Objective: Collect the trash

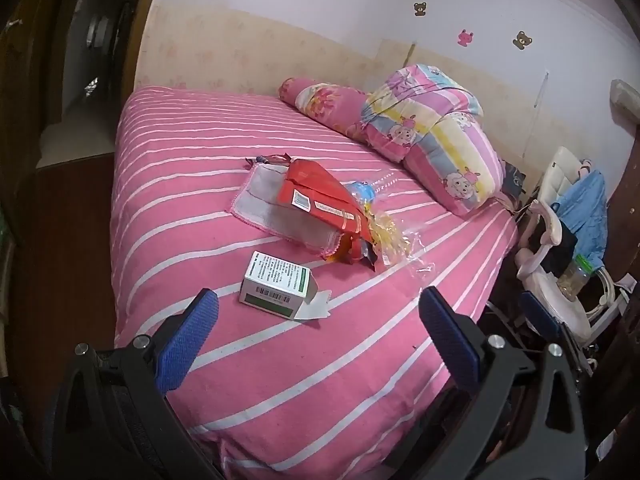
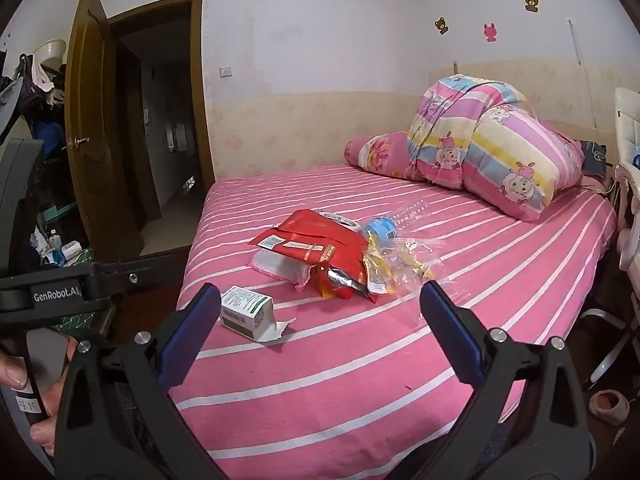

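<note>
Cardboard first: a small white-and-green box point(image 1: 276, 286), flap torn open, lies on the pink striped bed point(image 1: 192, 152). Just beyond the box sits a heap of red packet point(image 1: 320, 196), clear crinkled plastic point(image 2: 404, 262) and a grey cloth point(image 1: 272, 208). Both the left gripper point(image 1: 318, 312) and right gripper point(image 2: 320, 312) hover short of the box, fingers spread wide and empty. Thin plastic could slip or spill loose scraps (my guess). "GenRobot.AI" reads on the left tool; box print is illegible.

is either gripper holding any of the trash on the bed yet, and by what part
Nothing is held. The left gripper and right gripper are both open and empty, short of the small box.
</note>
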Motion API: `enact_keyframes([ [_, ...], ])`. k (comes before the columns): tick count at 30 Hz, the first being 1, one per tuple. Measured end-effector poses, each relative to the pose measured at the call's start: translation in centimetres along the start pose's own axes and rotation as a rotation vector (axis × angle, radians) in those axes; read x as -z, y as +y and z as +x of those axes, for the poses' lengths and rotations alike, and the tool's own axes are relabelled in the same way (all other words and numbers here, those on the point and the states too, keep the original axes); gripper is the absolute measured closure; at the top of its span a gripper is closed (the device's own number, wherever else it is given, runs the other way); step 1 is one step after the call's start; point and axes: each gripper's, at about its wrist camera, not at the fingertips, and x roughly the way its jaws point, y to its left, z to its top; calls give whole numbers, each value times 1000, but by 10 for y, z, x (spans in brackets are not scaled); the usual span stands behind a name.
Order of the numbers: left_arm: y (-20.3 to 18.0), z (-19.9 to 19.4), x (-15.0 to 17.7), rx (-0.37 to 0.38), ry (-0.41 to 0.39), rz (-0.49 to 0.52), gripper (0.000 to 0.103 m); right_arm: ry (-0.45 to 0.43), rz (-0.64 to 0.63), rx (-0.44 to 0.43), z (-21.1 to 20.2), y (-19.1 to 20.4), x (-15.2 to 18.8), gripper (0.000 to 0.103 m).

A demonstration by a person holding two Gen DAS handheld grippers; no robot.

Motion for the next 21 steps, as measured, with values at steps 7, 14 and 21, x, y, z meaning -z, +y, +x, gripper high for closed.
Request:
enact_keyframes([
  [7, 1, -4, 1, 22, -18, -7, 6, 7, 2, -1, 2, 8, -5, 5],
  [14, 1, -3, 2, 13, -22, -7, 6, 6, 5, -3, 1, 7, -6, 5],
  [21, 1, -5, 0, 4, -23, -7, 6, 5, 6, -3, 1, 7, -6, 5],
])
